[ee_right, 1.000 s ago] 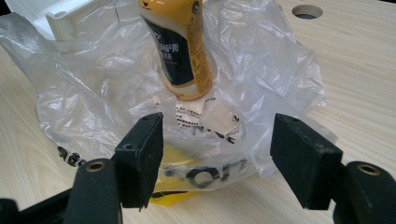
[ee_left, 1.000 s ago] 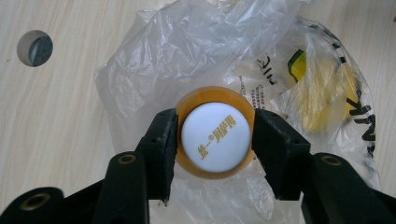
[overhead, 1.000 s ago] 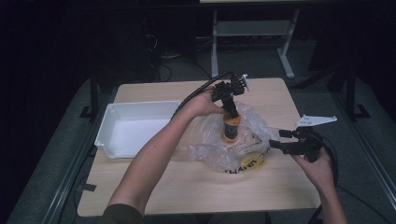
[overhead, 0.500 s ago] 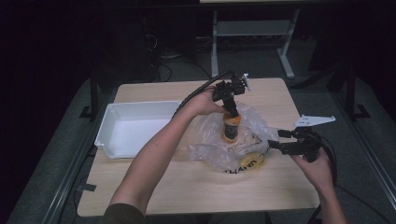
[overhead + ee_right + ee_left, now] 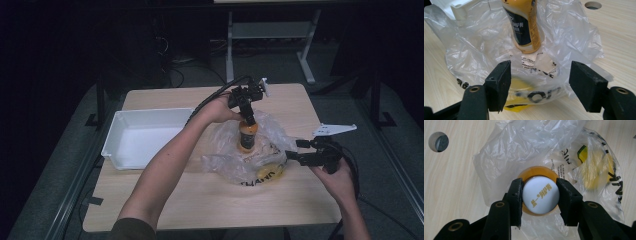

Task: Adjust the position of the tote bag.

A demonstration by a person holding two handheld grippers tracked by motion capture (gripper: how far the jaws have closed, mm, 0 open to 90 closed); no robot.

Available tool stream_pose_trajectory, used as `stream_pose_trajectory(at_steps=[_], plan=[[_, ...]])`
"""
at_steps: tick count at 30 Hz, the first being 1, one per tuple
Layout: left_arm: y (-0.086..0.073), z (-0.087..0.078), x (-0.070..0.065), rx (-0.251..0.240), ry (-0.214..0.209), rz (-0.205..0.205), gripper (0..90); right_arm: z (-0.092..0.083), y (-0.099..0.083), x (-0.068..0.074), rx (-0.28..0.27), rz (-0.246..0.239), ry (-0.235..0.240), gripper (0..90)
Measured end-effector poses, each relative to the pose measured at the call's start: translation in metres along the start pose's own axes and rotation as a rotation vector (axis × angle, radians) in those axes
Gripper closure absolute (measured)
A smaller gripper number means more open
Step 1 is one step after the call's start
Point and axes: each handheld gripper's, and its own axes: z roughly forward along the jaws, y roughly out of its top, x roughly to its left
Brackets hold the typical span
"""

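Note:
An orange-yellow bottle [image 5: 246, 136] with a dark label and a white cap [image 5: 540, 195] stands upright inside a crumpled clear plastic bag [image 5: 260, 167] on the wooden table [image 5: 200, 200]. My left gripper [image 5: 247, 119] comes down from above. Its jaws have just been closing, and its pads now press on both sides of the cap. In the left gripper view the left gripper [image 5: 540, 192] frames the cap. My right gripper [image 5: 540, 80] is held level at the bag's right edge, open, with the bag [image 5: 474, 50] and the bottle [image 5: 524, 25] ahead of it. In the high view the right gripper [image 5: 295, 151] sits just right of the bag.
A white tray [image 5: 112, 145] stands on the left part of the table, beside the person's left forearm. Something yellow with black print [image 5: 272, 172] lies in the bag. A round hole [image 5: 438, 142] pierces the tabletop beside the bag. Dark floor and table legs lie beyond.

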Motion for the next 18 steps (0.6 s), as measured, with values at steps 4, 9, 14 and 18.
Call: stream_pose_trajectory(at_steps=[4,9,14,18], plan=[[0.0004,-0.0001,-0.0007,0.006,0.005,0.001,58.6,0.0012,0.0001,0.0004,0.004,0.006,0.006,33.4],[0.0007,-0.0001,-0.0011,0.008,0.007,0.003,58.7,0.0017,0.0003,0.0008,0.000,0.001,0.010,33.4],[0.0010,-0.0003,-0.0006,0.013,0.005,0.008,58.7,0.0020,0.0002,0.0004,0.001,0.000,0.011,33.4],[0.0015,-0.0004,-0.0006,0.018,0.004,0.008,58.8,0.0014,0.0004,0.0004,-0.003,0.000,0.011,33.4]])
